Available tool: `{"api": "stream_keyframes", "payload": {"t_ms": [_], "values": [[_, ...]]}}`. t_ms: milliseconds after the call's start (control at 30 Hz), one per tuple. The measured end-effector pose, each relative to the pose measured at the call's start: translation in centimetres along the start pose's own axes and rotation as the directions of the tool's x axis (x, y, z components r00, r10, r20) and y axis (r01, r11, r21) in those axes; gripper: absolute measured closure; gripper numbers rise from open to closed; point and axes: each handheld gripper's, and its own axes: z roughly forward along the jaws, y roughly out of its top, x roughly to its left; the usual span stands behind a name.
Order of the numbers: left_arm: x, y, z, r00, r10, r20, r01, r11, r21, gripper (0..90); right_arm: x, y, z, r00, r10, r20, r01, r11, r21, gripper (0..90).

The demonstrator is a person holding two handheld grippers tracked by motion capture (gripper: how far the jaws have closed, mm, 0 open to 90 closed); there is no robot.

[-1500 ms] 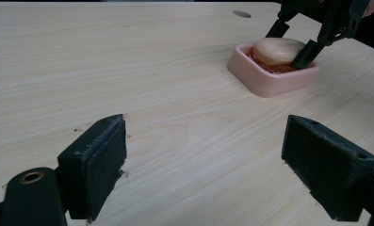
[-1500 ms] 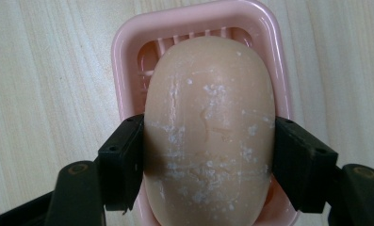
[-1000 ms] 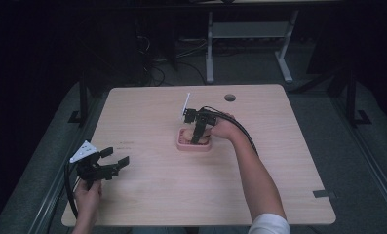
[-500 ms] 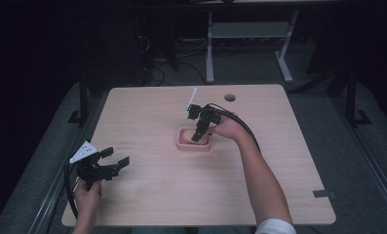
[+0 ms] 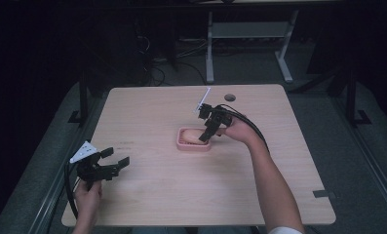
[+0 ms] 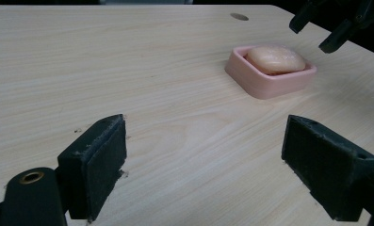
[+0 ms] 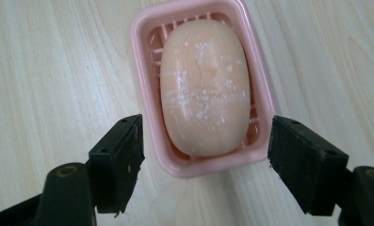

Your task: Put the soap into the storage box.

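Dark floor and the legs of another desk are sitting behind a pale wooden worktop (image 5: 157, 195), which is bare apart from one small dish near its middle and a round cable hole (image 5: 229, 97) toward the far edge. Two forearms are coming in from the near side. The right gripper (image 5: 206, 132) is hanging over the pink soap dish (image 5: 181, 141) with its jaws spread wide, one to each side of the dish's near end and touching neither it nor the bar. A second ago it was sitting lower, right on the dish; now it is lifting a little and drawing back toward the right, jaws empty. The peach soap bar (image 7: 203, 89), streaked with white, is lying flat inside the dish, well seated between the walls. To me that is reading as a placement just finished, with the gripper clearing away. The left gripper (image 5: 114, 162) is idling near the front left corner, well apart from the dish, jaws also wide and holding nothing, unchanged over that second.
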Motion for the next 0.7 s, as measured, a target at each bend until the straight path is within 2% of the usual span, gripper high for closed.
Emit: {"api": "stream_keyframes", "payload": {"t_ms": [567, 700], "values": [[-0.1, 0.1, 0.1, 1.0, 0.004, 0.001, -0.004, 1.0, 0.006, 14.3, 0.2, -2.5, -1.5, 0.9992, 0.038, 0.016, -0.037, 0.999, -0.036, 26.0], [-0.2, 0.1, 0.1, 1.0, 0.004, 0.002, -0.004, 1.0, 0.007, 14.2, 0.2, -3.0, -1.7, 0.9989, 0.045, 0.014, -0.044, 0.999, -0.023, 26.0]]}}
